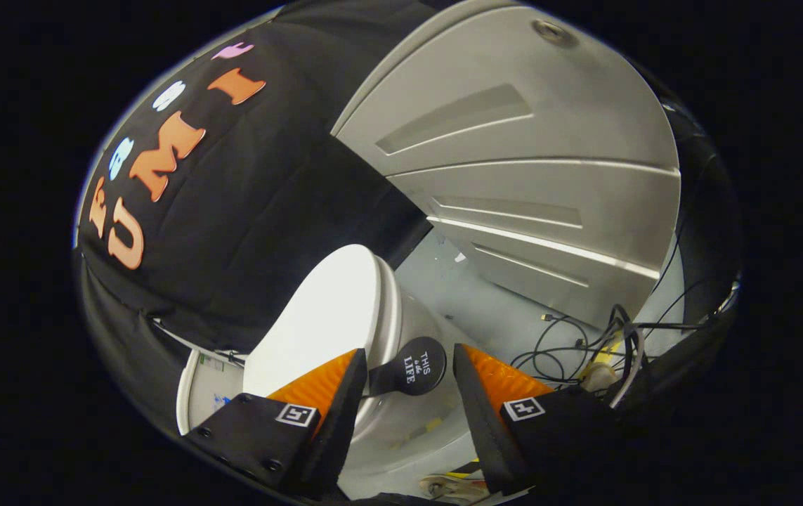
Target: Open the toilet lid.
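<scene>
Black cloth and a grey panelled door back the booth. Nearer, the gripper [407, 383] has its fingers spread, with a dark round tab [412, 365] between them, untouched; the tab likely serves as the handle for lifting. It juts from the white lid [324, 320], which lies just beyond the left finger. Loose cables [584, 344] lie to the right, clear of the lid.

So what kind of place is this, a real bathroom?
Probably a mock bathroom in a test booth. There is a toilet with a round black tag between the open gripper fingers, but black cloth for a wall and loose cables on the floor.
</scene>
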`<state>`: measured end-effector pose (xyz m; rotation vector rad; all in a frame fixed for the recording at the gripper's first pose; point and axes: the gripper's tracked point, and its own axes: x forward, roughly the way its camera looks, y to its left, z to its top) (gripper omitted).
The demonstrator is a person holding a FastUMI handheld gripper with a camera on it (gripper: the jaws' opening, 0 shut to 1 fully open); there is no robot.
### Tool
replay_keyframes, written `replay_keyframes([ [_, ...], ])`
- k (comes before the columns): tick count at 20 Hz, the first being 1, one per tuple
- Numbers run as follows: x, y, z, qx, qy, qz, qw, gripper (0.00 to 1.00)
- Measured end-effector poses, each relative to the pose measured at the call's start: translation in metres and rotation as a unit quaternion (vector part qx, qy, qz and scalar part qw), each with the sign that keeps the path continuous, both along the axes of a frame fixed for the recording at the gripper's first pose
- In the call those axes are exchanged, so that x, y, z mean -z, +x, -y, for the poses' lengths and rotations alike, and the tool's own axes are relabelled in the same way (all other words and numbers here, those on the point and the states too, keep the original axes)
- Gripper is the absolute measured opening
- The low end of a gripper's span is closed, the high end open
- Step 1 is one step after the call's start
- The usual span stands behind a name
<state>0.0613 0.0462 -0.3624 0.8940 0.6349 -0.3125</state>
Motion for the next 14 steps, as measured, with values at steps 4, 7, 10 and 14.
replay_keyframes([
  [4,0.002,0.014,0.002,0.018,0.037,0.026,0.999,0.67],
  [7,0.007,0.017,0.006,0.031,0.048,0.032,0.998,0.45],
  [10,0.006,0.018,0.008,0.035,0.057,0.042,0.997,0.44],
  [14,0.001,0.021,0.008,0.04,0.073,0.058,0.995,0.29],
])
